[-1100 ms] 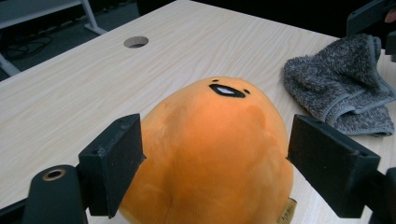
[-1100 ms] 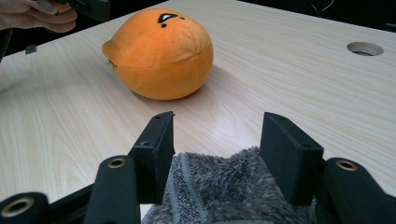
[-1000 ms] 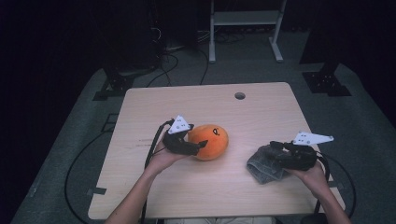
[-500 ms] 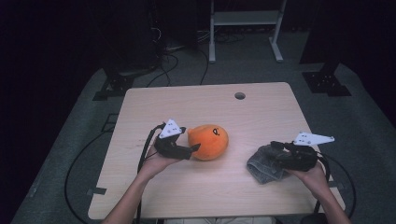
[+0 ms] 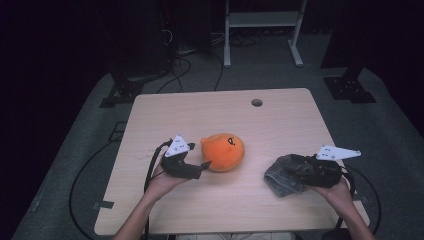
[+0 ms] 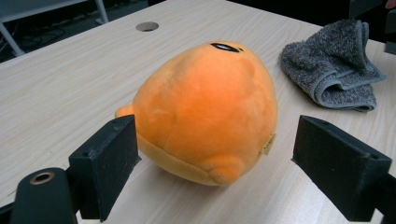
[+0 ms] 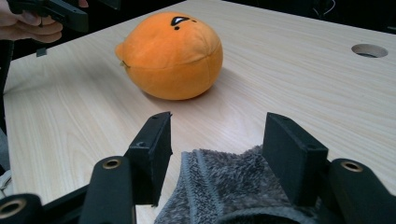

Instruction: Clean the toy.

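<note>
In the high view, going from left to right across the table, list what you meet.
left gripper → orange plush toy → grey towel → right gripper

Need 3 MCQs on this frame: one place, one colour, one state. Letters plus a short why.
1. The grey towel lies where from the orange plush toy in the high view?
A. right
B. left
C. behind it

2. What colour are the marks on the plush toy?
A. white
B. black
C. green

3. How does the left gripper stand to the plush?
A. shut on it
B. open, jaws apart from it
C. shut on the towel

Answers: 1 A, the towel sits at the right gripper. 2 B, dark marks show on top. 3 B, table shows between each jaw and the plush.
</note>
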The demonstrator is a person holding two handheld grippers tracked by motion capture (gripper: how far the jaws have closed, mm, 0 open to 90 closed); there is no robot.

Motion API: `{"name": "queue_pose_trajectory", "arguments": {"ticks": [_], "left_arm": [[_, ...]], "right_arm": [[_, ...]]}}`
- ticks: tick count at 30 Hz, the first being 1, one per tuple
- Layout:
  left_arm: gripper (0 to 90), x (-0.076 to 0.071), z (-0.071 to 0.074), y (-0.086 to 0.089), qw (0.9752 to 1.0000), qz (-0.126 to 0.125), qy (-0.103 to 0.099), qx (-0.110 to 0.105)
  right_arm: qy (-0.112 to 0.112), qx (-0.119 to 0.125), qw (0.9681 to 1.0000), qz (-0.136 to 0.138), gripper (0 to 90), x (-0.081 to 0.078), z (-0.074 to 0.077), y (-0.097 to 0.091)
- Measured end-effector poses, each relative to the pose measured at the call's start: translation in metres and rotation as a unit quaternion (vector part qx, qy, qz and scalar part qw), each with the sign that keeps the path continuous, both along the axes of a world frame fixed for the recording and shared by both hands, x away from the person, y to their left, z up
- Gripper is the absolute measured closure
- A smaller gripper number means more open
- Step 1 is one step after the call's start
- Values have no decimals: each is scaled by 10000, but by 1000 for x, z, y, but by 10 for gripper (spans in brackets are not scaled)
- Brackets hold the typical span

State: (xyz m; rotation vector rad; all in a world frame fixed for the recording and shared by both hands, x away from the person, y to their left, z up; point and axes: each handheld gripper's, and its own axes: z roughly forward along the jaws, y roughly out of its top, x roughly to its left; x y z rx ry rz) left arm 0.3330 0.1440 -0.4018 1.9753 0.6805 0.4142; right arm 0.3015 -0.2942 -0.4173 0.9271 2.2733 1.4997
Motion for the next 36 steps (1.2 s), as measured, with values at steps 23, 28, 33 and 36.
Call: {"name": "queue_pose_trajectory", "arguments": {"ticks": [23, 28, 33, 36], "left_arm": [[112, -25, -20, 22, 9994, 309, -140, -26], [107, -31, -27, 19, 9989, 391, -242, -20], [106, -35, -31, 18, 9973, 604, -373, -175], [106, -34, -34, 18, 9973, 589, -250, -374]], "right_arm": [[33, -26, 9993, 359, 402, -23, -7, 18], [21, 3, 9993, 375, 398, -23, -12, 22], [43, -54, 9991, 415, 393, -25, -21, 28], [109, -71, 9990, 418, 391, -24, -25, 28]]}}
